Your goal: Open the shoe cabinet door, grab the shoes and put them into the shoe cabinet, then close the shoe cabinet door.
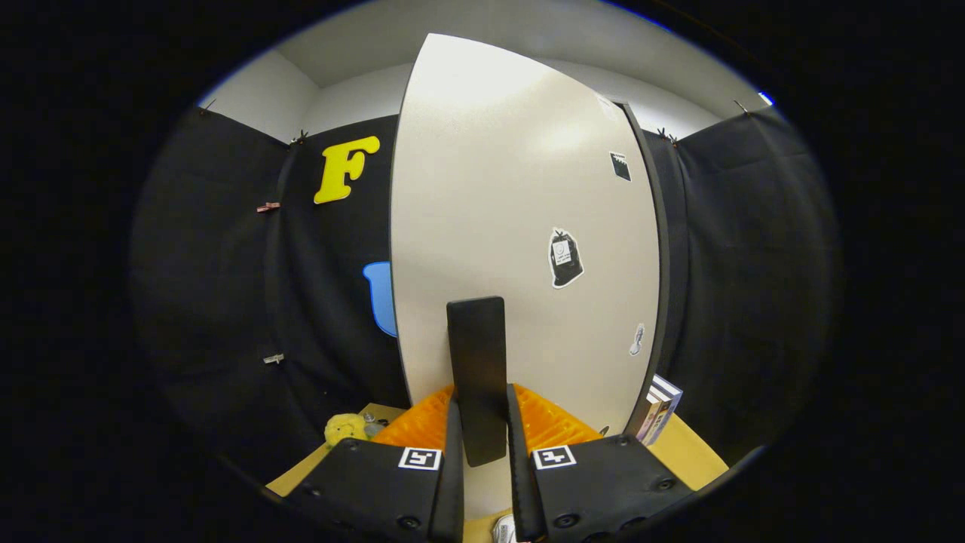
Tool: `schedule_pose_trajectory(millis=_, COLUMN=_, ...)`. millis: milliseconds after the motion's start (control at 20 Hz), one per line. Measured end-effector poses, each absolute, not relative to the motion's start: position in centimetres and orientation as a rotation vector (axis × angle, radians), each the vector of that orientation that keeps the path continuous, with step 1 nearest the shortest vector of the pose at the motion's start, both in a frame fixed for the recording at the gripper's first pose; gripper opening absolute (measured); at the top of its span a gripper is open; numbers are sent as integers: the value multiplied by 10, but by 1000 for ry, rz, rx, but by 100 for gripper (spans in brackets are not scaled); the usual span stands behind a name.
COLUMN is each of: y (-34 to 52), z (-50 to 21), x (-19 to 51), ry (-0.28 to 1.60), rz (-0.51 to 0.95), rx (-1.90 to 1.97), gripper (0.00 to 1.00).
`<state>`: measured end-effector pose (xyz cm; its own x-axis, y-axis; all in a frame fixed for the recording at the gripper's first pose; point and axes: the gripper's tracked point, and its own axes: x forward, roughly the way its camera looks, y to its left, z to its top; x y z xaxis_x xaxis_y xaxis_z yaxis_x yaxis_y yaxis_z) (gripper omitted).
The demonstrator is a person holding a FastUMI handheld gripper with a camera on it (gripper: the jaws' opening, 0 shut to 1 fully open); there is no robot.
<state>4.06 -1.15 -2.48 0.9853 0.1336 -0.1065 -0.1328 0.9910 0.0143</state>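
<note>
The white cabinet door (520,226) stands upright close in front of me, with a few small stickers on its face. A black vertical handle (476,354) sticks out from the door's lower middle. My gripper (482,400) is shut on this handle, one finger pressing each side of its lower part. The door's left edge shows against the booth cloth. A dark strip (657,249) runs down the door's right edge. I cannot tell how far the door is swung.
The wooden tabletop (690,452) lies below. A yellow plush toy (345,427) sits to the left of the fingers. A few upright books (660,411) lean by the door's lower right corner. Black cloth walls close in both sides.
</note>
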Motion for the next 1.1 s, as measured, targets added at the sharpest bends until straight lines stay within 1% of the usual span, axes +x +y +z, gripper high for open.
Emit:
schedule_pose_trajectory(millis=250, y=-49, z=-20, x=11, ry=110, rz=194, rx=14, gripper=29)
schedule_pose_trajectory(millis=500, y=-76, z=-15, x=-6, ry=113, rz=217, rx=-15, gripper=29)
schedule_pose_trajectory(millis=800, y=-98, z=-12, x=-15, ry=118, rz=204, rx=-30, gripper=29)
schedule_pose_trajectory(millis=1100, y=-124, z=-11, x=-20, ry=118, rz=160, rx=-43, gripper=28)
